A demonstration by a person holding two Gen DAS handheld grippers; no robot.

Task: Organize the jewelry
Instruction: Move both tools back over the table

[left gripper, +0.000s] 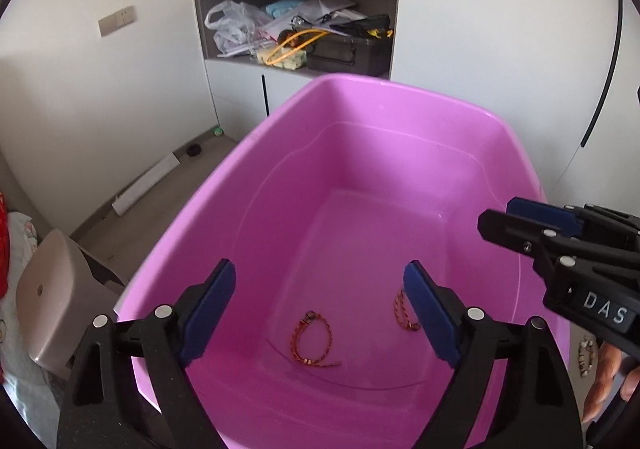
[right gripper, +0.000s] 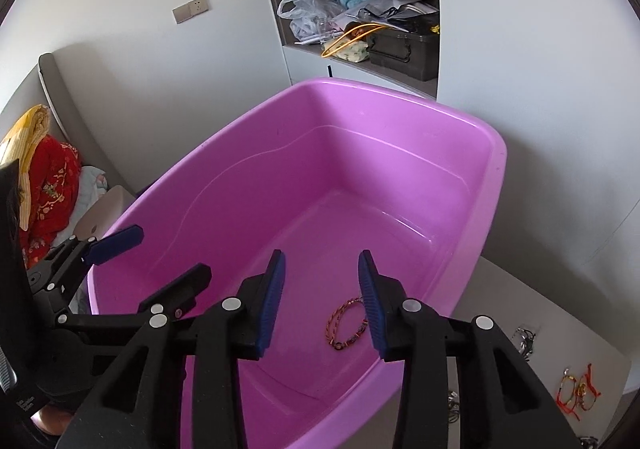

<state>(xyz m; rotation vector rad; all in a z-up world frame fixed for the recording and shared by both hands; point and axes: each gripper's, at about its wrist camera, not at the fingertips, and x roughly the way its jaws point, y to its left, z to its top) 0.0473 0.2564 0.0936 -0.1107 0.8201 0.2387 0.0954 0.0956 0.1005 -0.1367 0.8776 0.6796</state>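
Observation:
A pink plastic tub (left gripper: pixel 280 153) fills both views; it also shows in the right wrist view (right gripper: pixel 208 177). Two red-orange braided bracelets lie on its floor: one (left gripper: pixel 312 341) between my left fingers, another (left gripper: pixel 402 311) partly hidden by the right-hand pad. The right wrist view shows one bracelet (right gripper: pixel 346 323) in the tub. My left gripper (left gripper: pixel 320 309) is open and empty above the tub's near end. My right gripper (right gripper: pixel 322 297) is open and empty over the tub; it shows in the left wrist view (left gripper: pixel 516 217). The left gripper also shows in the right wrist view (right gripper: pixel 160 253).
More bracelets (right gripper: pixel 578 391) and dark jewelry (right gripper: pixel 526 341) lie on a white surface (right gripper: pixel 520 297) right of the tub. A beige stool (left gripper: pixel 56 289) stands left of it. A wall niche (left gripper: pixel 304 33) holds bags and a dark box. Red fabric (right gripper: pixel 52 185) lies at far left.

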